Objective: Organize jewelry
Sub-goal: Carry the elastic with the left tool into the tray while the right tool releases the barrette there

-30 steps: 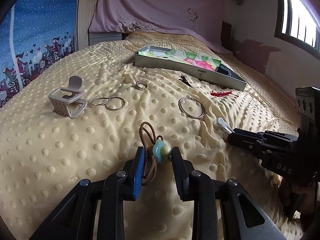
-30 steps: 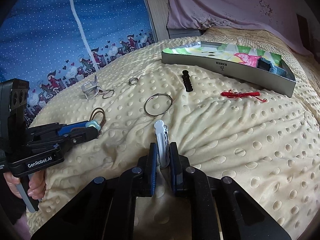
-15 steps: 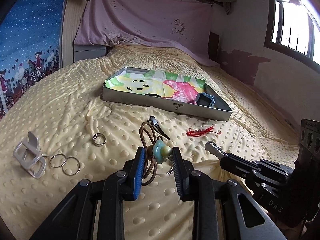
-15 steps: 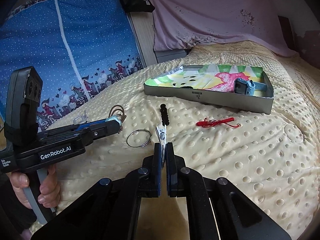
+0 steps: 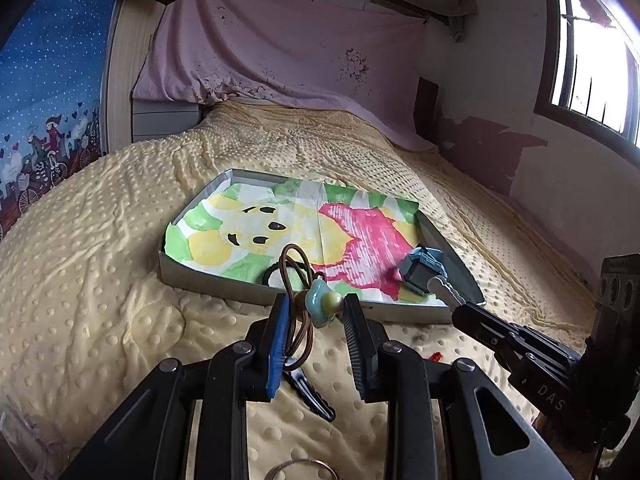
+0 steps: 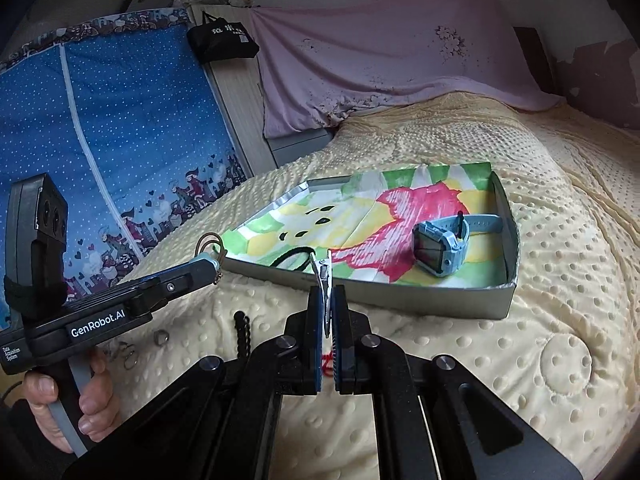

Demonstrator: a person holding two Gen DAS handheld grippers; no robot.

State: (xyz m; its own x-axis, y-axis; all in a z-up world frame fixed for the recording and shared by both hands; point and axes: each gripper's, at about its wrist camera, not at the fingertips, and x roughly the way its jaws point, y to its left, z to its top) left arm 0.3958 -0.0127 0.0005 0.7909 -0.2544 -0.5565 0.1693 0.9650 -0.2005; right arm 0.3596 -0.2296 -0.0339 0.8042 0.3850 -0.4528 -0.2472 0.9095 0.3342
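Left claw [image 5: 314, 310] clamps one hair tie [image 5: 320, 304] — right claw [image 6: 326, 312] clamps one clip [image 6: 322, 270].

A pink sheet [image 5: 280, 60] drapes the headboard beside a blue dotted curtain [image 6: 120, 120].

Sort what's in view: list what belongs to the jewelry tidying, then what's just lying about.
Job:
- left gripper, shut on hair tie
- right gripper, shut on clip
- tray
- watch and black band in tray
- ring, red cord, black clip on blanket

Lying about:
- blanket
- black bag
- pink sheet
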